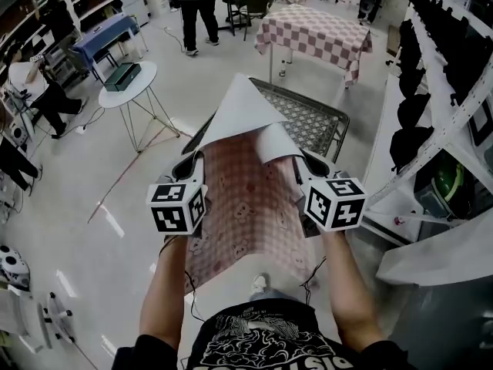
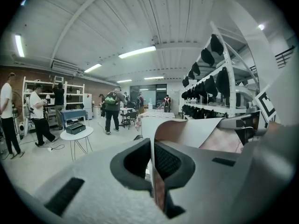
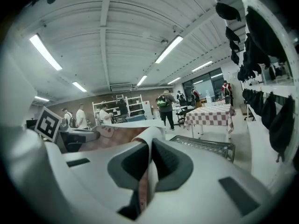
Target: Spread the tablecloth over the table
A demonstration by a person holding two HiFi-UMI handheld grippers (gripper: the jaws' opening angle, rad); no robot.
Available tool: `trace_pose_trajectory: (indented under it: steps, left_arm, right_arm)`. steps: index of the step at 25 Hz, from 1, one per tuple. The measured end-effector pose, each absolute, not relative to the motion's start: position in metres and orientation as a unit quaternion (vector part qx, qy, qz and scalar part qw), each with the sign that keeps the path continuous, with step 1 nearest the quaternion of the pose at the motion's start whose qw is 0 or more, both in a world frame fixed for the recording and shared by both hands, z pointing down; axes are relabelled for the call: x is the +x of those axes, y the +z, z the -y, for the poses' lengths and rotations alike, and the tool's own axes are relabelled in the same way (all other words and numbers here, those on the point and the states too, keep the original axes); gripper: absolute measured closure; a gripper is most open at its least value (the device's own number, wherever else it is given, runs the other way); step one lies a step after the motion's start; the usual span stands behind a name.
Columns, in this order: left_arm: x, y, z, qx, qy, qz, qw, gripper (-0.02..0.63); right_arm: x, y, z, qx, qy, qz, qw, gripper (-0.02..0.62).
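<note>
Head view: both my claws clamped on the tablecloth (image 1: 246, 206), held up on the near side of the mesh table (image 1: 312, 122).

So my left claw (image 1: 191, 160) has its jaws squeezed onto the cloth's left edge and my right claw (image 1: 305, 162) is doing the same on the right edge. In each gripper view you can see the thin fabric sandwiched right between the dark pads (image 2: 168, 160). Cloth hangs stretched between the two claws, pink patterned side up. Its far end sits at the table's near edge, where a corner has flopped back and shows the white underside. Can't tell if it actually touches the table there. The rest sags down on my side of the table. Past the table's far side there's a checkered table (image 1: 312, 33), well apart.
</note>
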State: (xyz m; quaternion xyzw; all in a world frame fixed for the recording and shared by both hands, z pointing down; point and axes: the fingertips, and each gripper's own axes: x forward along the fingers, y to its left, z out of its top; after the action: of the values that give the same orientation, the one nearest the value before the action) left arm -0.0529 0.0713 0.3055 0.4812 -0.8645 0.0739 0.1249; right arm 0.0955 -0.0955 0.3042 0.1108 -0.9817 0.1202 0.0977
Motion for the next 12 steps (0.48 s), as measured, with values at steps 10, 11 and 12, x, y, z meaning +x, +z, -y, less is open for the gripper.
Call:
trace_pose_trajectory:
  steps: [10, 11, 12]
  left_arm:
    - [-0.094, 0.309, -0.017, 0.518, 0.101, 0.841, 0.122, 0.598]
    - [-0.099, 0.309, -0.013, 0.522, 0.102, 0.838, 0.122, 0.598]
    - [-0.104, 0.31, -0.009, 0.526, 0.103, 0.835, 0.123, 0.598]
  right_arm:
    - [0.082, 0.313, 0.142, 0.156, 0.134, 0.973, 0.102, 0.589]
    - [0.081, 0.313, 0.145, 0.162, 0.134, 0.972, 0.102, 0.589]
    - [0.081, 0.314, 0.148, 0.169, 0.134, 0.971, 0.102, 0.589]
